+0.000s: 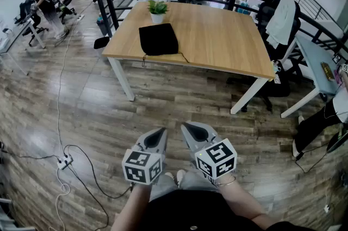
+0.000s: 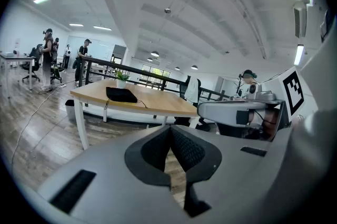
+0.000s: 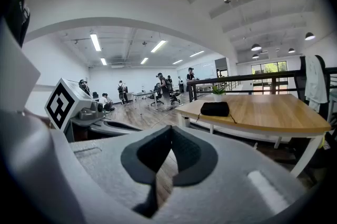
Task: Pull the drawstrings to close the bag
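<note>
Tongs closed; bag mouth toward person.

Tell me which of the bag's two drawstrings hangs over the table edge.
The left drawstring, dangling past the edge; the right drawstring lies on the table.

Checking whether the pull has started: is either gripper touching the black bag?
Apart. The head view shows the left gripper and right gripper over the floor, well short of the table where the bag lies.
</note>
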The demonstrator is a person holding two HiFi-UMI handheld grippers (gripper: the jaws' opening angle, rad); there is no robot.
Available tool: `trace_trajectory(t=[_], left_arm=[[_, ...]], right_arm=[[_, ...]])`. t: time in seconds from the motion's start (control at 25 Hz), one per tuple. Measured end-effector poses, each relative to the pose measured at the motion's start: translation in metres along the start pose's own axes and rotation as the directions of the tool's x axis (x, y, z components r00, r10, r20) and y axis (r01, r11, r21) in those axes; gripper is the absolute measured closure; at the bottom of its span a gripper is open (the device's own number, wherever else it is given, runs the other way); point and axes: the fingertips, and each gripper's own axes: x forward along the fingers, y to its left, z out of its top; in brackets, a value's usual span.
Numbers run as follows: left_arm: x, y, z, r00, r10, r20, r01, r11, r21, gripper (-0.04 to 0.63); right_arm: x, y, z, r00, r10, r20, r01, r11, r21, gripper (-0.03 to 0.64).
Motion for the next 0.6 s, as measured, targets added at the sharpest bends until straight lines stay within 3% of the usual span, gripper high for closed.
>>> trace_trajectory(t=[0.44, 0.6], left_arm=[[0.002, 0.016, 0.003, 0.998, 0.069, 0.010, -0.069, 0.998, -0.005, 0.578], [0.002, 0.009, 0.010, 0.997, 0.033, 0.069, -0.034, 0.999, 0.012, 0.578]], right_arm=[[-0.001, -0.019, -0.008, 1.000, -0.020, -0.007, 0.020, 0.999, 0.041, 0.618], [-0.002, -0.027, -0.005, 0.999, -0.035, 0.028, 0.033, 0.995, 0.089, 0.618]])
